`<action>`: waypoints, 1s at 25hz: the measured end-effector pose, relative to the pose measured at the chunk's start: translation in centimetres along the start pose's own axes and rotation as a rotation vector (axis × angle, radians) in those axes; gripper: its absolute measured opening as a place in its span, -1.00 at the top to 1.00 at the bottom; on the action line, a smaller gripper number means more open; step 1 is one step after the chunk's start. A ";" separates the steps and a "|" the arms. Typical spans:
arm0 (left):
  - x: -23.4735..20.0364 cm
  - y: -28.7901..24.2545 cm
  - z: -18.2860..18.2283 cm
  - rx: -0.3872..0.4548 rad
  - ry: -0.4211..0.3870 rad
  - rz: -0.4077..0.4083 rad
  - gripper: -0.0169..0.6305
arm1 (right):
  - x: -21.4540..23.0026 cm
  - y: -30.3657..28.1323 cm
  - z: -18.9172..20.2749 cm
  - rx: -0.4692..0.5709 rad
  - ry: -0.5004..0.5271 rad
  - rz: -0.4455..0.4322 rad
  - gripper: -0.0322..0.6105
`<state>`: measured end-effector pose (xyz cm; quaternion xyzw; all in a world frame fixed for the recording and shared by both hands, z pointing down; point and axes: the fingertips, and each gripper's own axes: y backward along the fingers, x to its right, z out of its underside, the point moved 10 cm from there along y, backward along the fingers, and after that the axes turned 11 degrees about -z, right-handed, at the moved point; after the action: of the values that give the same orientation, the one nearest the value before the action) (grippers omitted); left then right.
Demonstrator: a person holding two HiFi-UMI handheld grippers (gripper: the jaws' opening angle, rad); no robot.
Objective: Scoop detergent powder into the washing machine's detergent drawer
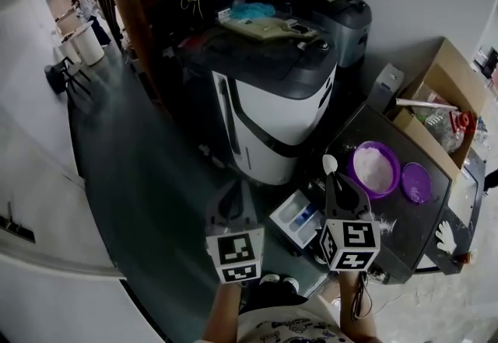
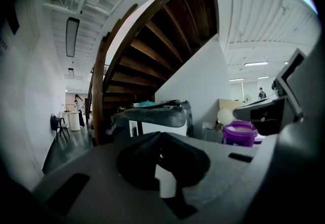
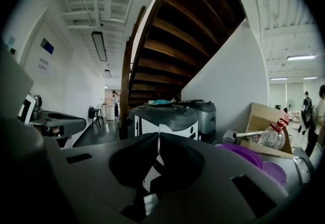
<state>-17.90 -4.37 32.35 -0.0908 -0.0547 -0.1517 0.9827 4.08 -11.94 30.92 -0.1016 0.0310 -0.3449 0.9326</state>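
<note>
White powder (image 1: 375, 167) is seen heaped in a purple bowl (image 1: 351, 172) on the dark table (image 1: 420, 226), right. Beside it, a white spoon (image 1: 330, 164) is pinched in the right gripper (image 1: 334, 181). The drawer (image 1: 298, 217) sits between the grippers. The left gripper (image 1: 236, 187) is held with jaws pressed together.

The dark bench (image 1: 412, 217) carries a purple bowl (image 1: 354, 172) of white powder. A purple lid (image 1: 415, 182) lies just beside it. The washer (image 1: 272, 108) stands on the floor (image 1: 140, 178).
</note>
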 end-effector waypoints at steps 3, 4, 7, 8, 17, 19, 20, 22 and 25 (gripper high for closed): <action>0.0 0.7 -1.1 0.030 0.002 -0.020 0.94 | 0.2 0.8 -1.1 0.048 0.001 -0.006 0.83; 0.0 0.9 -1.4 0.038 0.002 -0.026 0.94 | 0.2 1.1 -1.3 0.061 0.002 -0.010 0.83; 0.3 1.5 -2.3 0.062 -0.001 -0.035 0.94 | 0.4 1.7 -2.0 0.090 0.005 -0.018 0.83; 0.4 1.7 -2.6 0.069 -0.002 -0.037 0.94 | 0.5 1.9 -2.2 0.098 0.006 -0.021 0.83; 1.3 3.5 -4.1 0.116 -0.013 -0.044 0.94 | 0.6 3.5 -3.1 0.139 0.029 -0.040 0.83; 1.5 3.7 -4.4 0.125 -0.016 -0.044 0.94 | 0.6 3.9 -3.2 0.148 0.034 -0.042 0.83; 1.5 3.9 -4.5 0.129 -0.018 -0.044 0.94 | 0.6 4.0 -3.3 0.152 0.037 -0.042 0.83; 1.6 4.1 -4.7 0.135 -0.021 -0.046 0.94 | 0.5 4.3 -3.5 0.159 0.040 -0.043 0.83; 1.6 4.6 -4.9 0.141 -0.021 -0.048 0.94 | 0.5 4.7 -3.6 0.166 0.042 -0.044 0.83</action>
<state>-14.56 -1.50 27.06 -0.0214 -0.0779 -0.1698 0.9822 6.96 -9.38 26.46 -0.0176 0.0195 -0.3689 0.9291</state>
